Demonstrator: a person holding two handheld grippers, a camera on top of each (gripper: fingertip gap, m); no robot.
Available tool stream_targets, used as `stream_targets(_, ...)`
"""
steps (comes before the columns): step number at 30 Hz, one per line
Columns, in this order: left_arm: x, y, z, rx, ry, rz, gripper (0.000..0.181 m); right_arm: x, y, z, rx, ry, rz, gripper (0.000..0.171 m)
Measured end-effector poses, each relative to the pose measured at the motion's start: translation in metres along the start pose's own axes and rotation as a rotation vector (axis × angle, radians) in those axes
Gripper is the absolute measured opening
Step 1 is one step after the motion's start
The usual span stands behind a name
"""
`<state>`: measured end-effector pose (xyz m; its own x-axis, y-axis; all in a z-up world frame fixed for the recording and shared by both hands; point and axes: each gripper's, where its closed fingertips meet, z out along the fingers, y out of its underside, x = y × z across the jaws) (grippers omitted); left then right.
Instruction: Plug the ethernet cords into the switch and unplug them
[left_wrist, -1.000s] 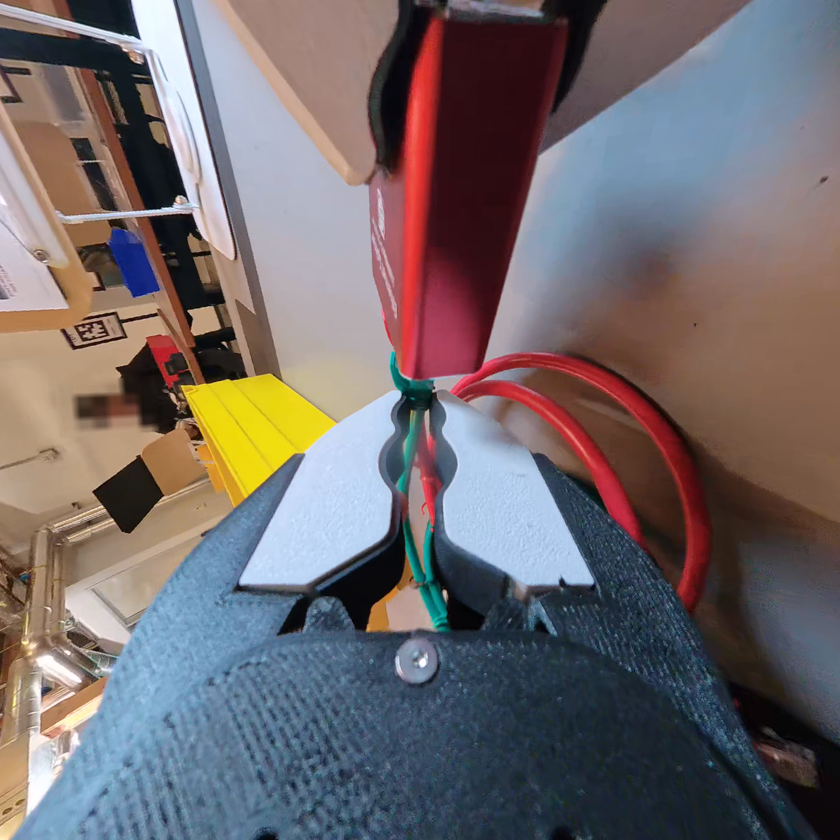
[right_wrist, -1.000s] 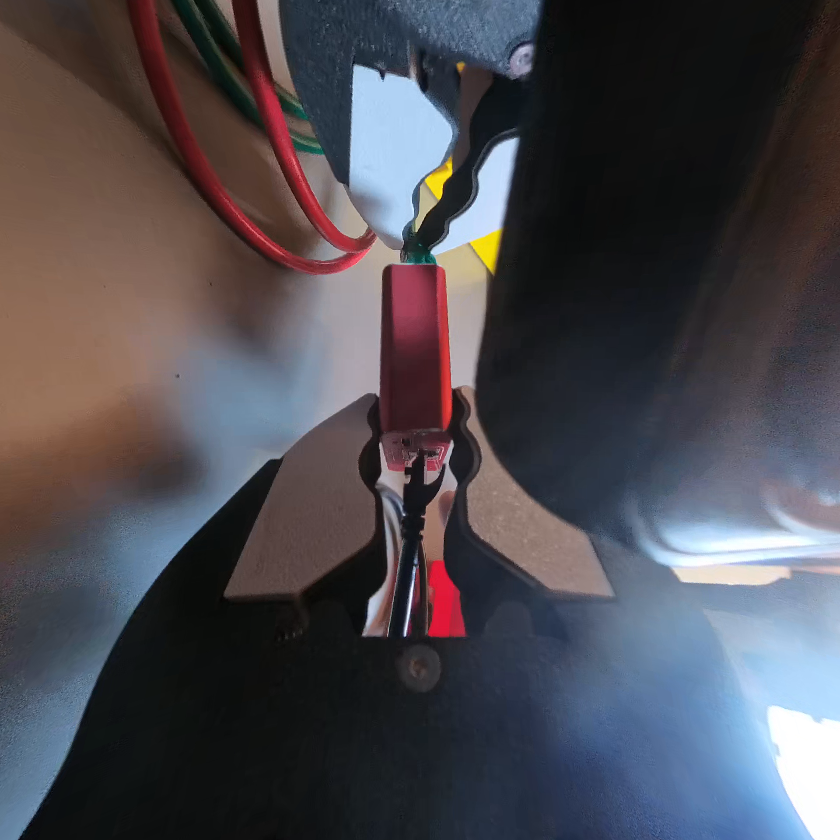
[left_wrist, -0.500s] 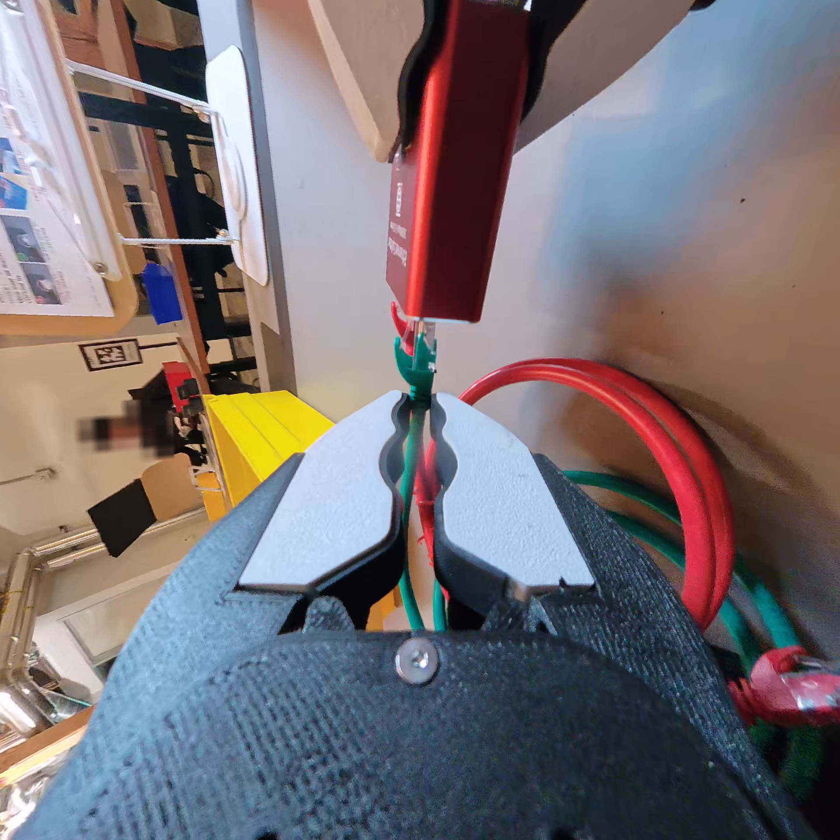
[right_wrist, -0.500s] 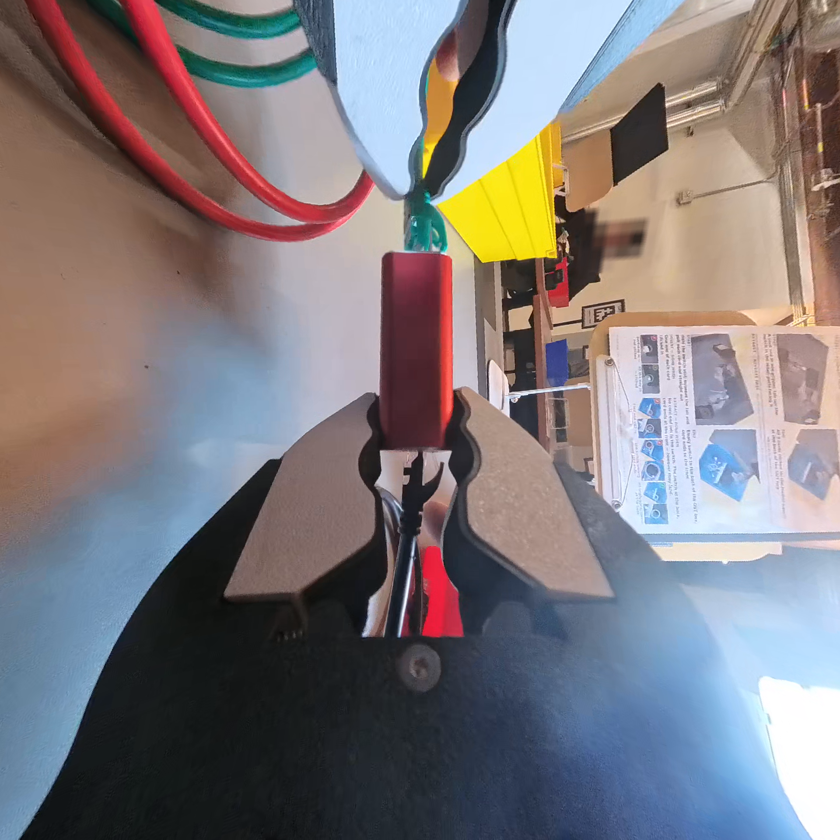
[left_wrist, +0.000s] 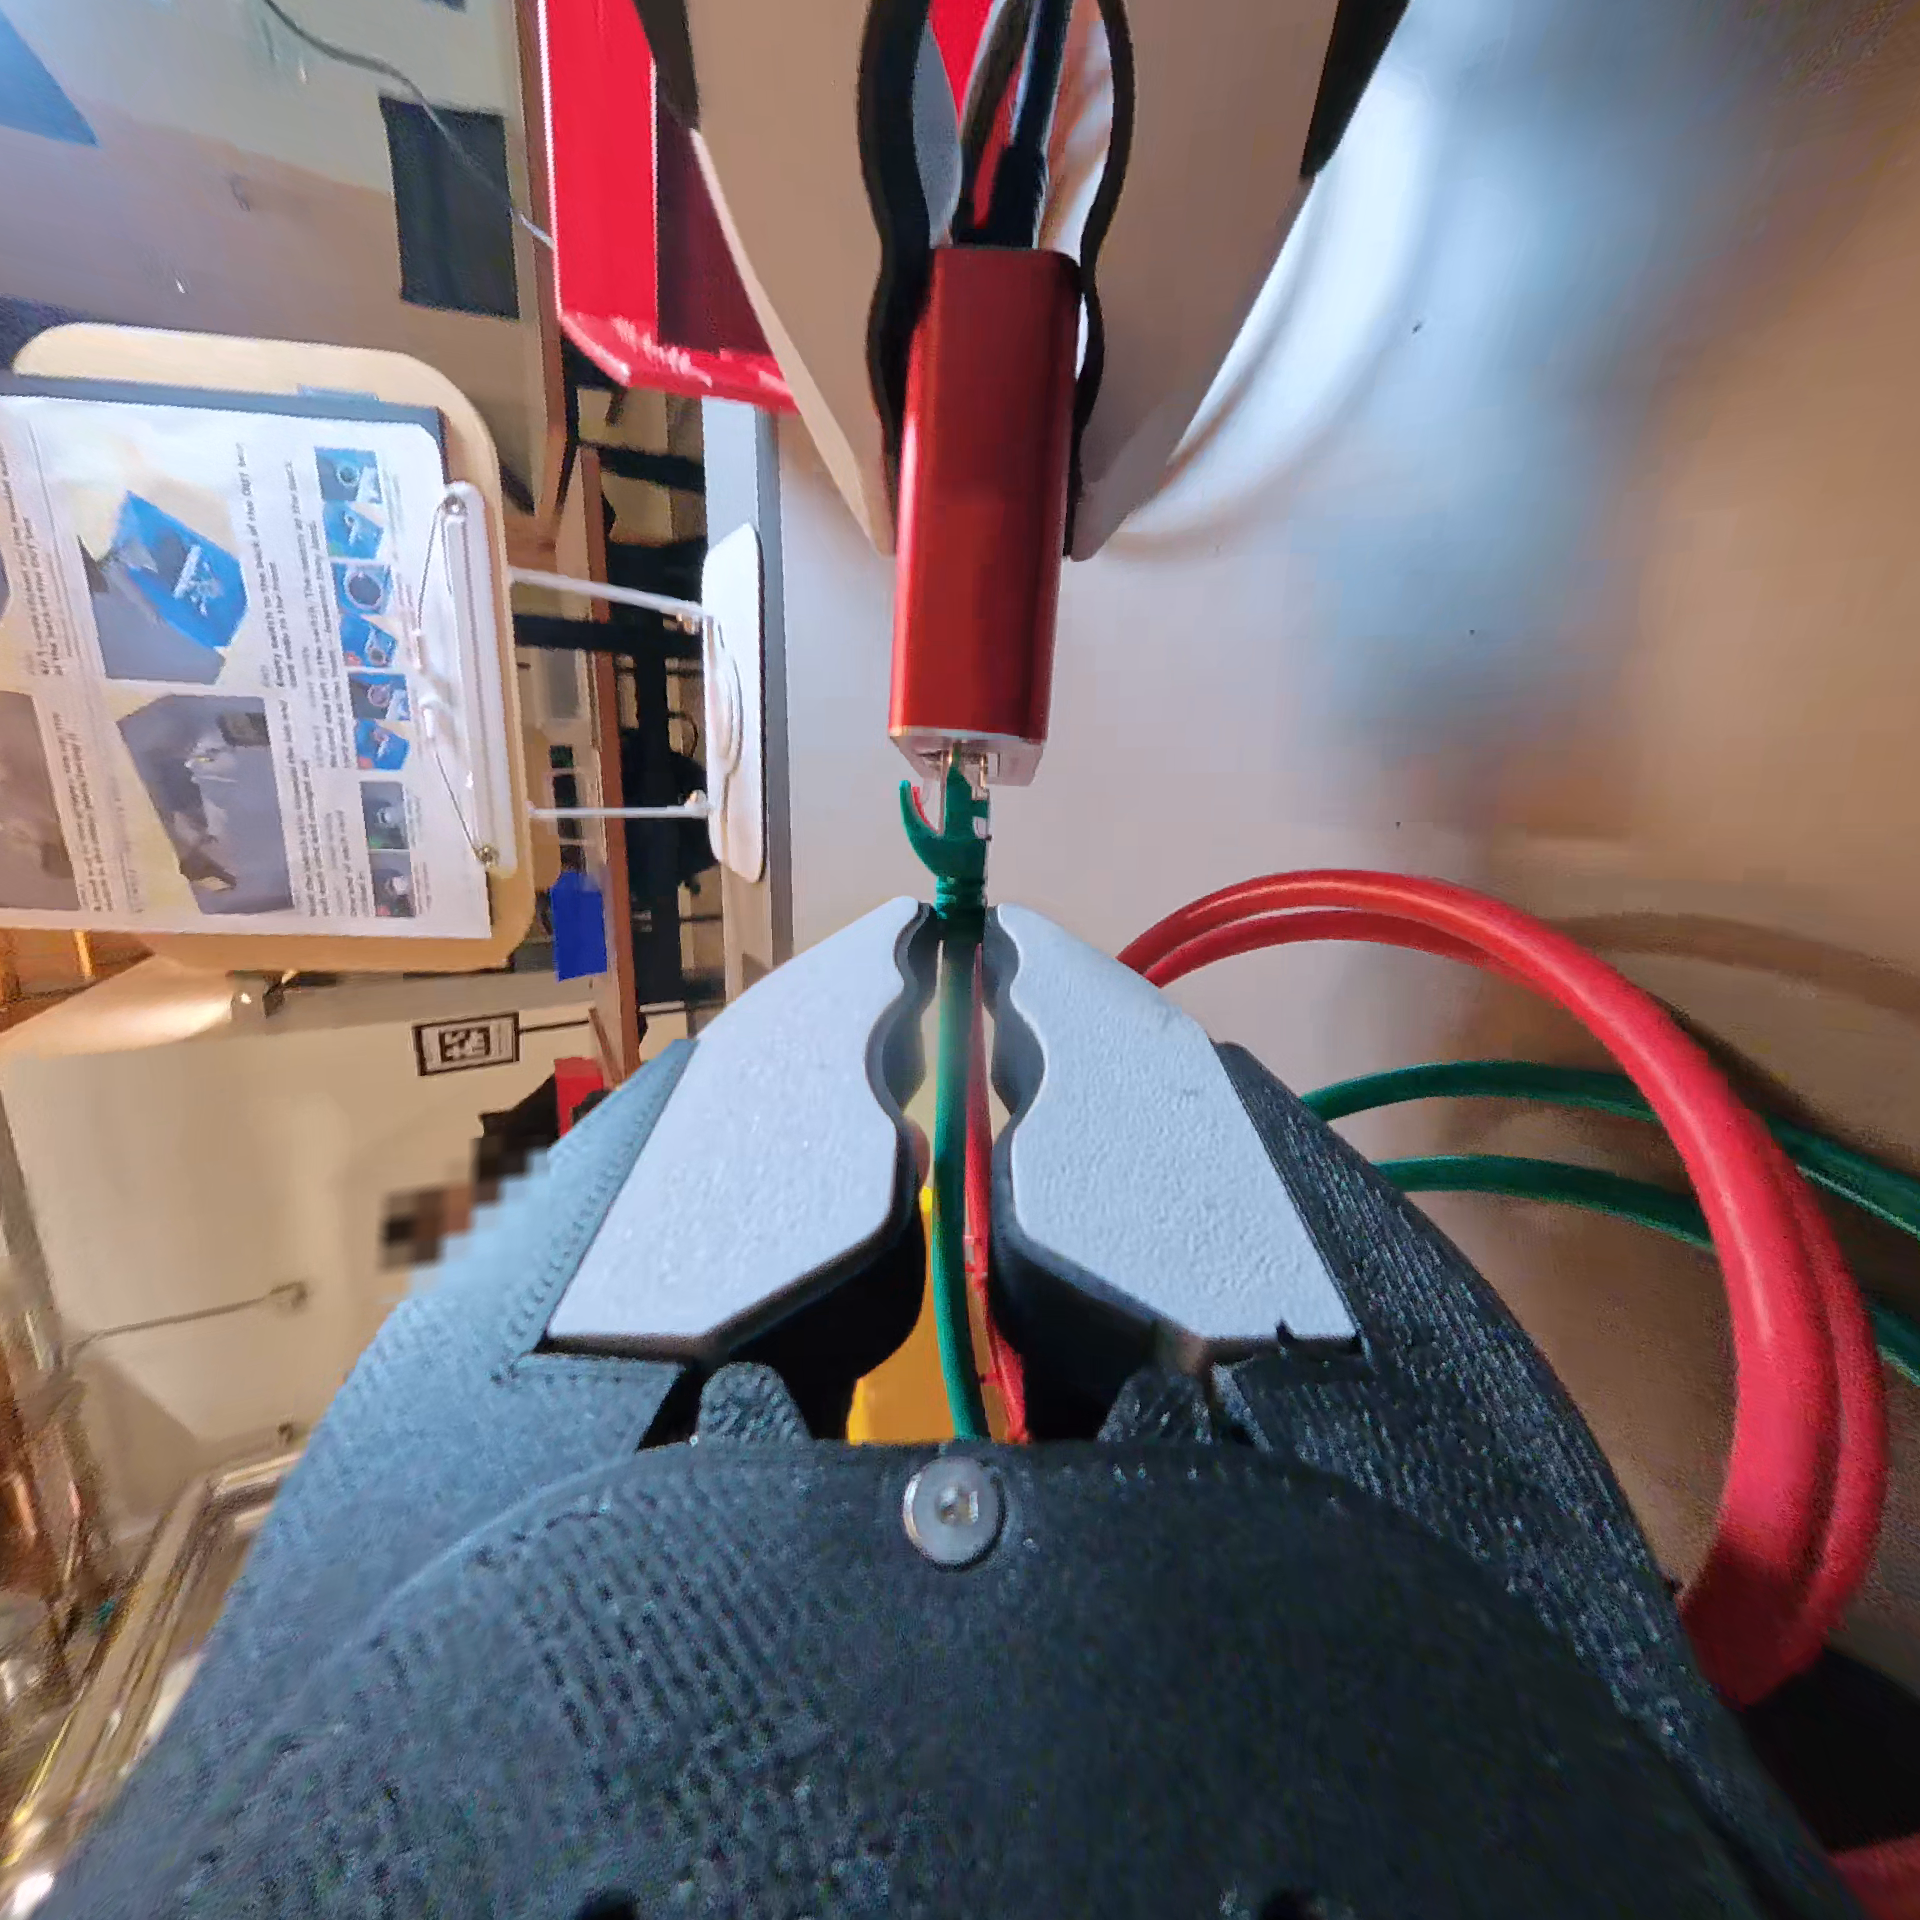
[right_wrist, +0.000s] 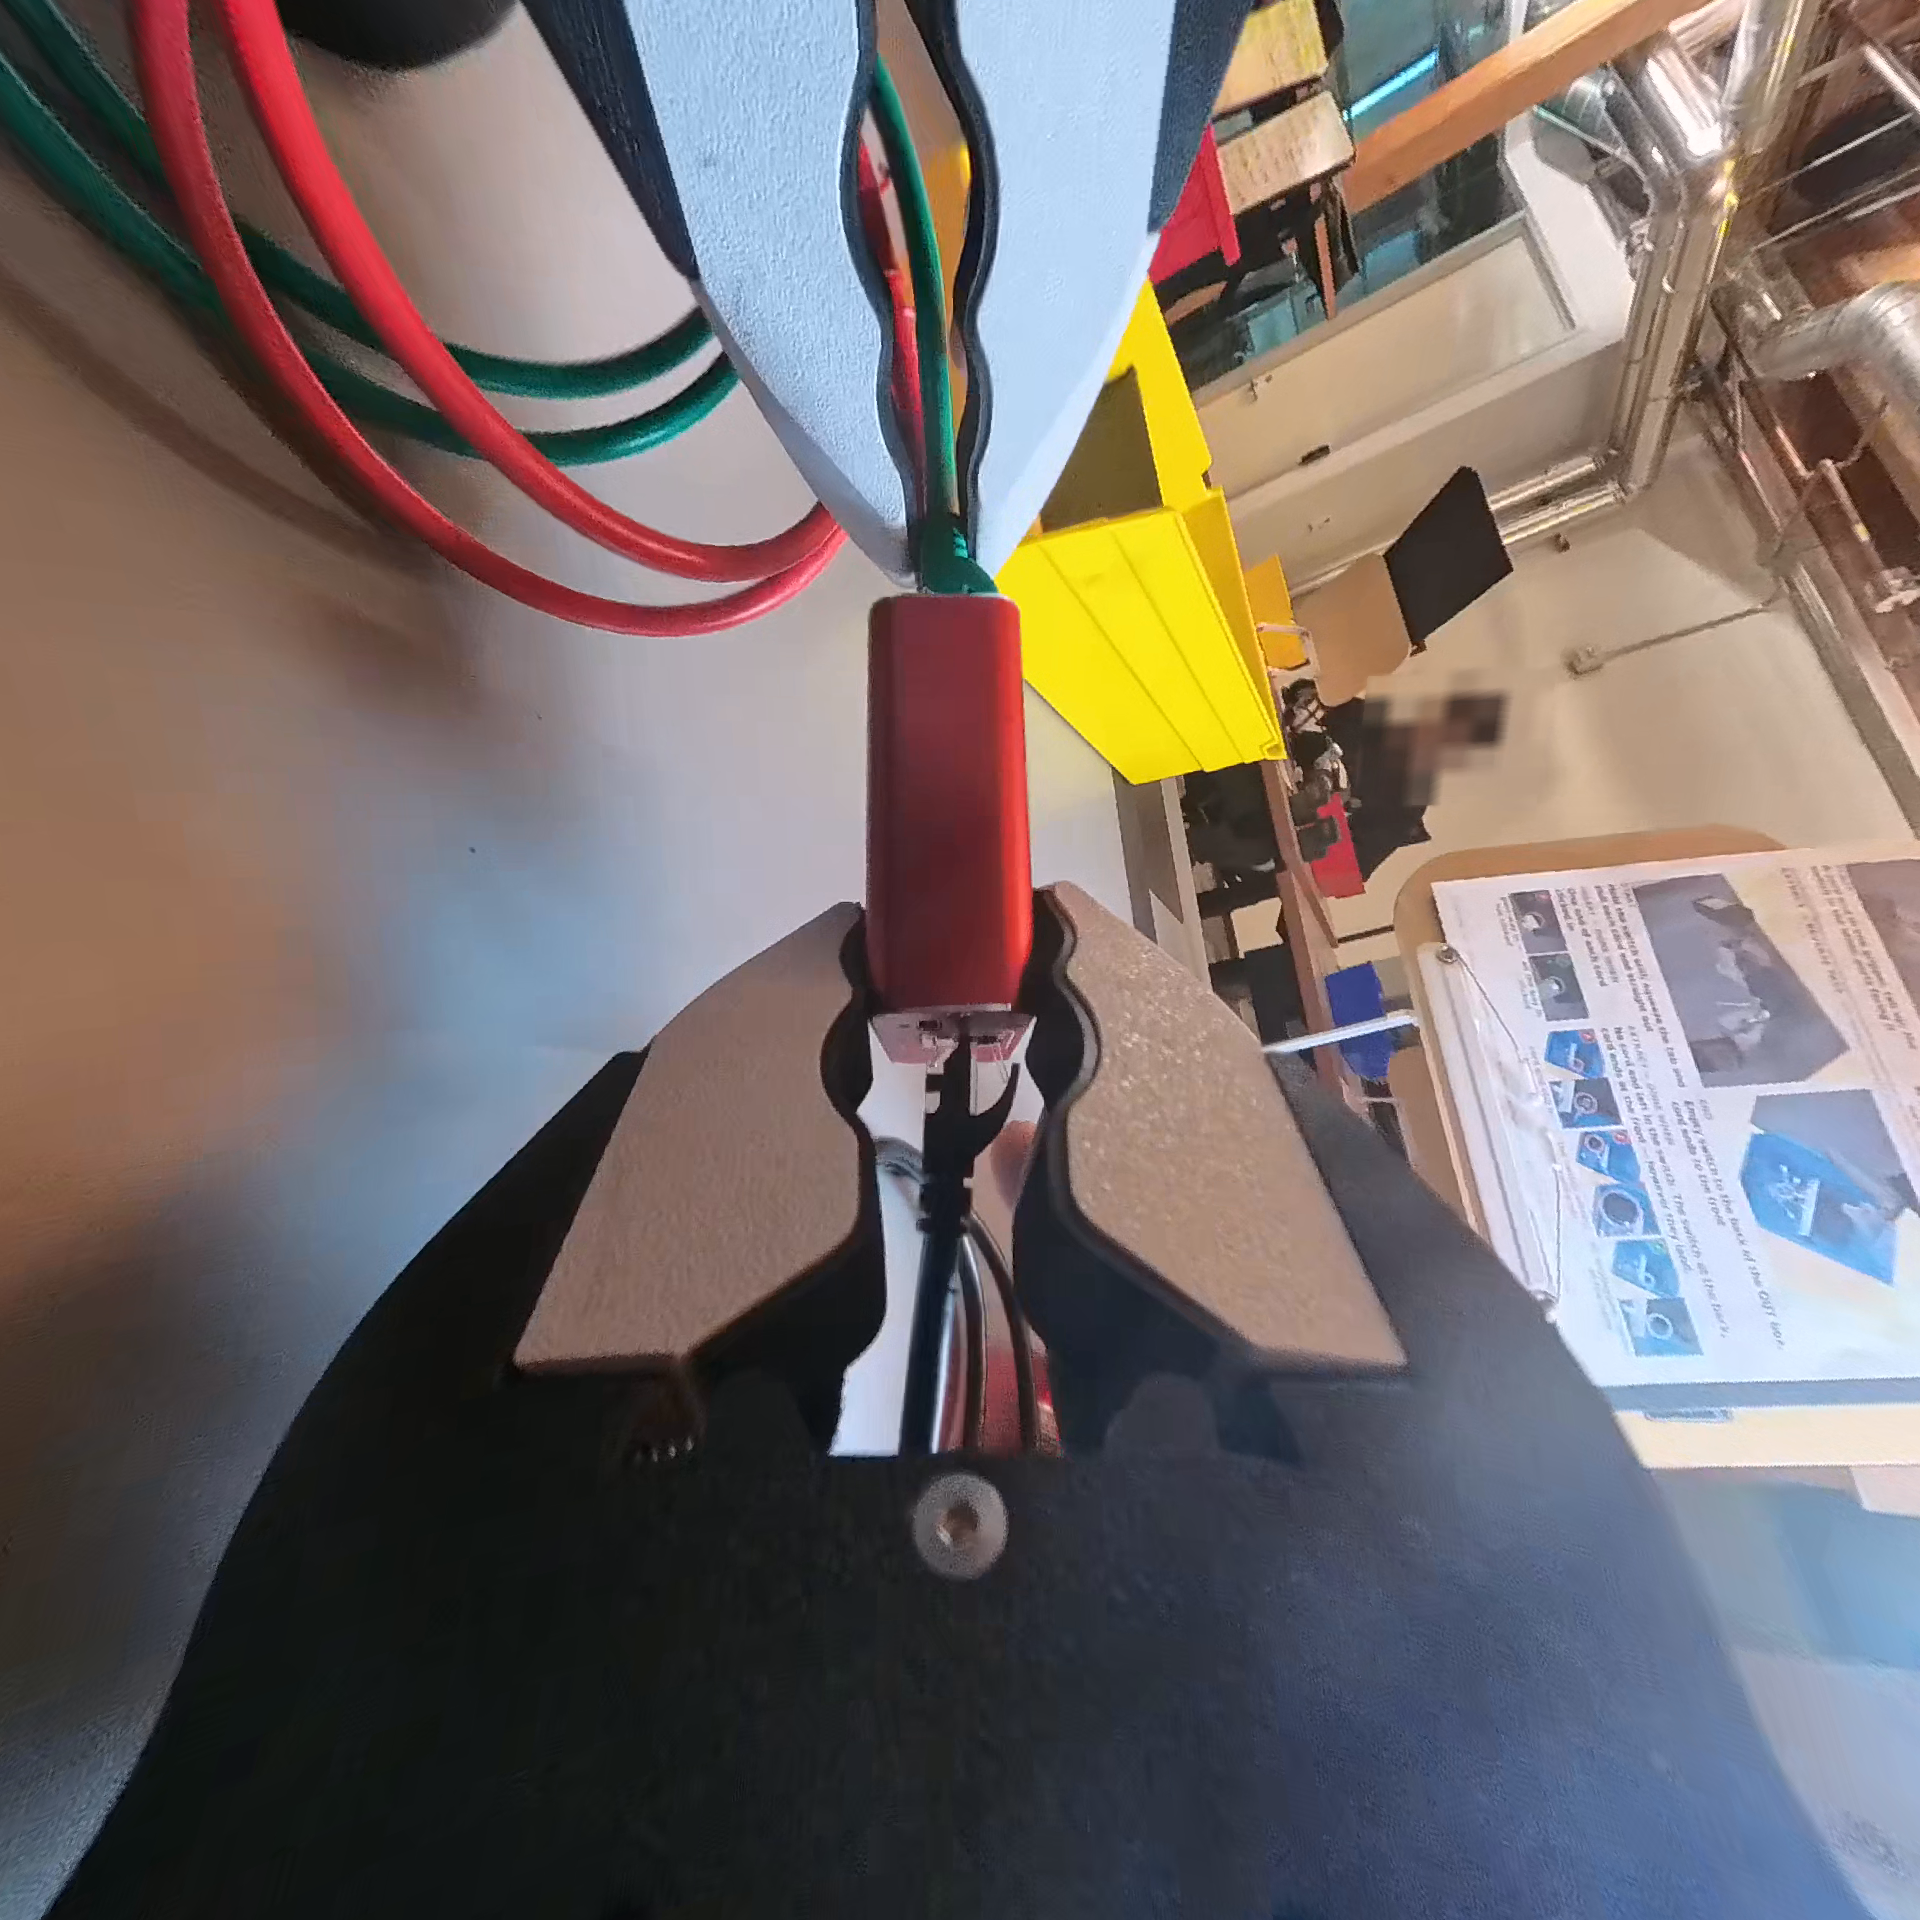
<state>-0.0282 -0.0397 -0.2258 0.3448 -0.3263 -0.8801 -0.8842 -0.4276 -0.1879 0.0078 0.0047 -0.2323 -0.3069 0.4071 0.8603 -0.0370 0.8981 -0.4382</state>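
Observation:
The red switch (left_wrist: 977, 499) is a small metal box held lengthwise between the two grippers. My right gripper (right_wrist: 951, 920) is shut on its near end; a black cord (right_wrist: 951, 1174) is plugged into that end. My left gripper (left_wrist: 958, 914) is shut on the green ethernet cord (left_wrist: 954, 1143) just behind its plug (left_wrist: 948, 821). The plug sits in the switch's port, with its clip and boot showing outside. In the right wrist view the green cord (right_wrist: 930, 343) runs from the switch (right_wrist: 945, 800) into the left gripper's white fingers (right_wrist: 769, 270).
Loops of red cord (left_wrist: 1714, 1143) and green cord (left_wrist: 1558, 1101) lie on the pale table (left_wrist: 1507, 623). A yellow bin (right_wrist: 1143, 634) and a clipboard with an instruction sheet (right_wrist: 1662, 1122) stand beyond. A person stands far off. Across from one pair of fingers to the other is roughly 7 cm.
The left gripper has drawn back from the switch, so more of the green plug shows outside the port. Both views have swung round; the switch has turned edge-on.

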Motion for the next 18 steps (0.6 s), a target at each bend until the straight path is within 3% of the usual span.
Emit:
stream_targets(7, 0.015, -0.004, -0.003, 0.121, 0.064, 0.004, 0.007, -0.009, 0.000, 0.000, -0.019, -0.023, -0.069, 0.026)
stream_targets(13, -0.029, -0.005, -0.025, 0.400, 0.267, -0.536, 0.021, 0.014, -0.001, -0.001, -0.049, 0.110, -0.184, 0.027)
stream_targets(18, -0.017, 0.006, -0.031, 0.478, 0.490, -0.755, 0.025, 0.023, 0.000, -0.009, -0.049, 0.193, -0.238, 0.027)
